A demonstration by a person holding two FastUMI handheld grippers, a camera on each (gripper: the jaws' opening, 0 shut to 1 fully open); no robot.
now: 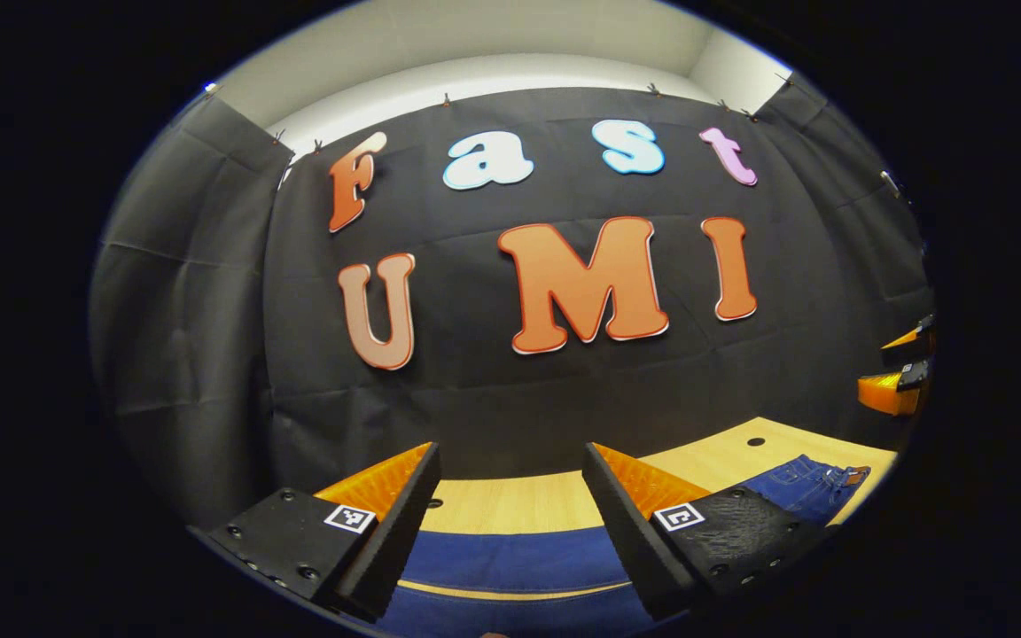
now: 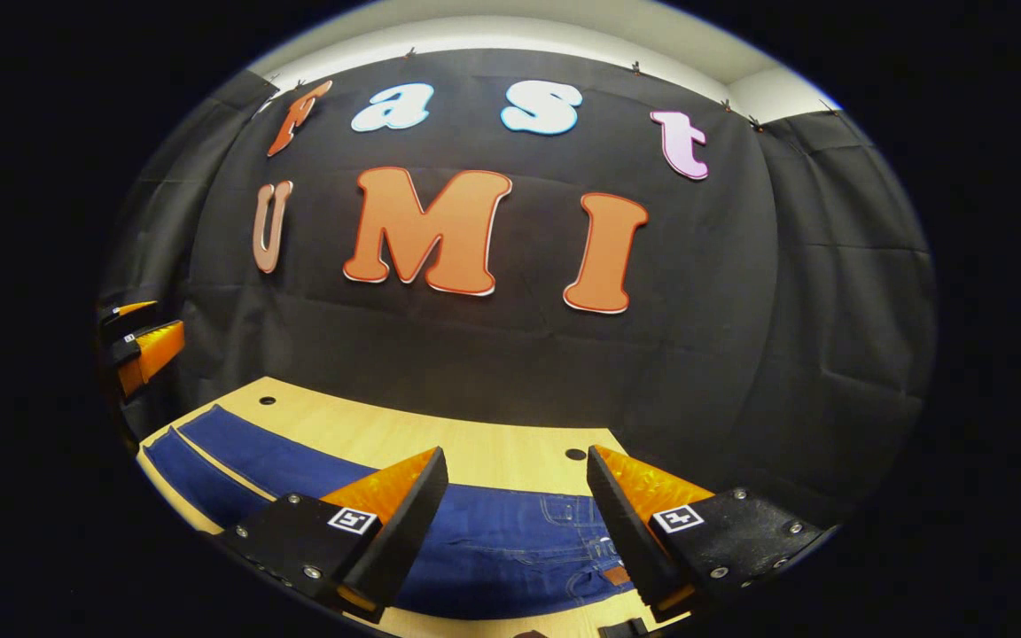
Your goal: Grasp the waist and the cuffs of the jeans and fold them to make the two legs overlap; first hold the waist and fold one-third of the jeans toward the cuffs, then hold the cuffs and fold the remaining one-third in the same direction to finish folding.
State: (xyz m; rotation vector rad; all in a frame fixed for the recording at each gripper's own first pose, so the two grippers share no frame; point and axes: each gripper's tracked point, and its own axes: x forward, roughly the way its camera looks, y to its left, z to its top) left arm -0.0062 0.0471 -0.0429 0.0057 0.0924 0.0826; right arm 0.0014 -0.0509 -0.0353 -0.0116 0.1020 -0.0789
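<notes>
In the left gripper view, my left tool [image 1: 510, 496] is spread above the legs of the dark blue denim jeans [image 1: 510, 558], flat on the light wooden worktop [image 1: 519, 501]; the waist lies toward 3 o'clock. In the right gripper view, my right tool [image 2: 518, 501], also spread, hovers at the waist; the legs run toward 9 o'clock.

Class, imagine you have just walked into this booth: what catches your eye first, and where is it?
The blue jeans lie flat on the wooden table, legs stretching away left. The right gripper hovers open over the waist end, and the left gripper open over the legs.
</notes>
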